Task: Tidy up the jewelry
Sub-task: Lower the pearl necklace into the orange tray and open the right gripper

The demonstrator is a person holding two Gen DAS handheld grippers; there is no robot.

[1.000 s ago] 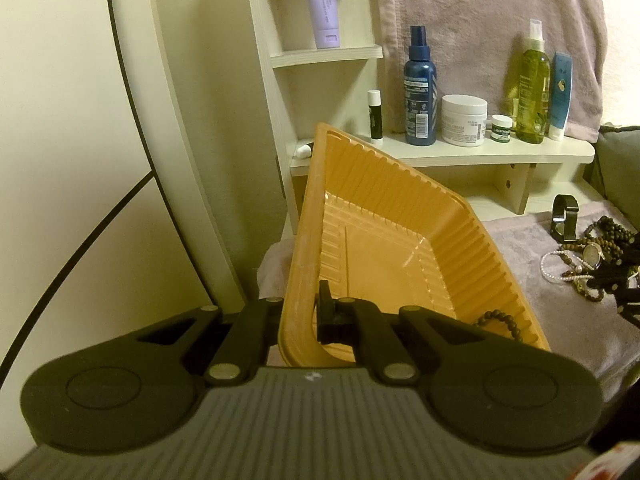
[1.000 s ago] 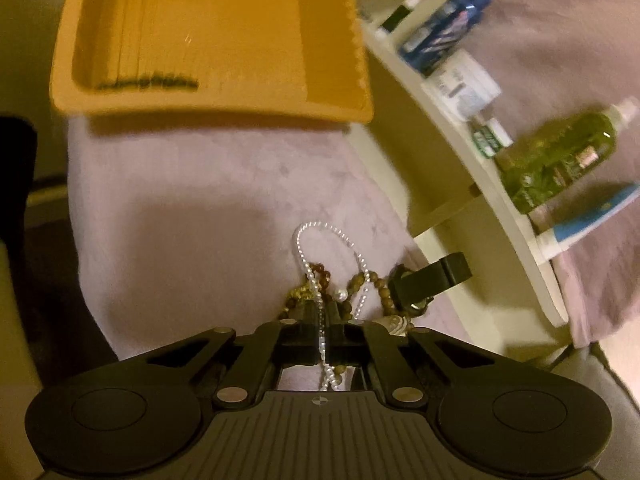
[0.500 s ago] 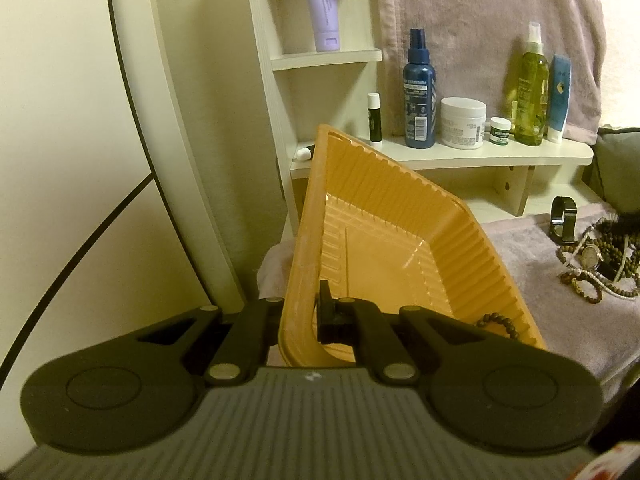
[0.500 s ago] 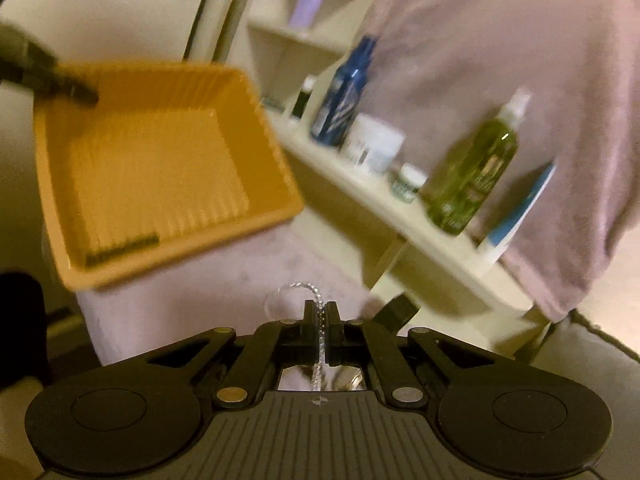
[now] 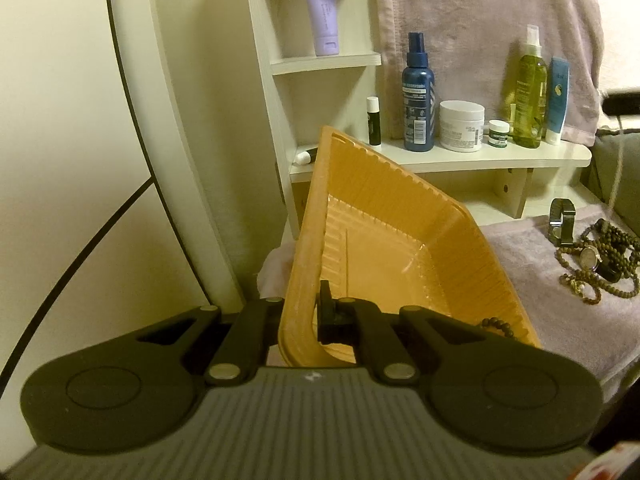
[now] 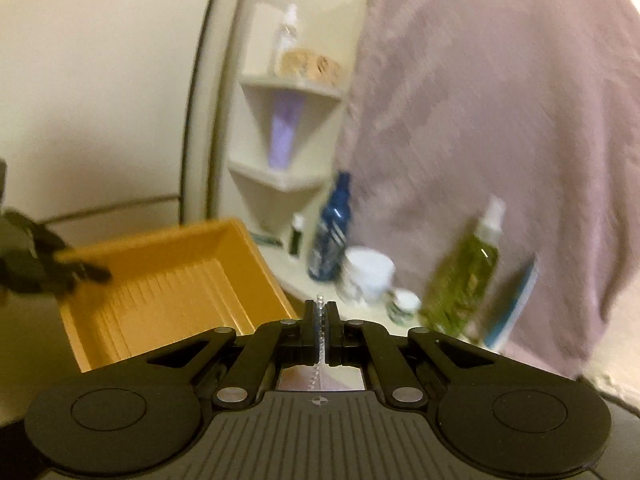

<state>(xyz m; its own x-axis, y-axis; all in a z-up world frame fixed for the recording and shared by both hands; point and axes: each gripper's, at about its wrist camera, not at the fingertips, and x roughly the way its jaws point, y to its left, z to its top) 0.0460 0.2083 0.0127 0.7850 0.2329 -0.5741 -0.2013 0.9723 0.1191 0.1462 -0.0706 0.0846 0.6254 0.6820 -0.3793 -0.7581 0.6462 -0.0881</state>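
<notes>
My left gripper (image 5: 308, 312) is shut on the near rim of an orange plastic tray (image 5: 384, 248), holding it tilted over a lilac towel (image 5: 532, 276). A dark bead bracelet (image 5: 496, 325) lies in the tray's low corner. My right gripper (image 6: 320, 312) is shut on a white pearl necklace (image 6: 320, 332), lifted high above the towel; the strand hangs down between the fingers. From the right wrist view the tray (image 6: 180, 280) sits lower left with the left gripper (image 6: 84, 270) on its rim. A heap of brown bead strands and watches (image 5: 596, 264) rests on the towel.
A cream shelf (image 5: 440, 160) behind the tray carries a blue spray bottle (image 5: 418, 96), white jar (image 5: 461, 125), small green-lidded jar (image 5: 498, 133), green bottle (image 5: 530, 88), blue tube (image 5: 557, 100) and lip balm (image 5: 373, 120). A pink towel (image 5: 480, 20) hangs above. A purple tube (image 5: 322, 12) stands higher up.
My right gripper has risen from the jewelry heap with the pearl necklace and rolled toward level; the pearls have left the towel. The left gripper and tray stayed still.
</notes>
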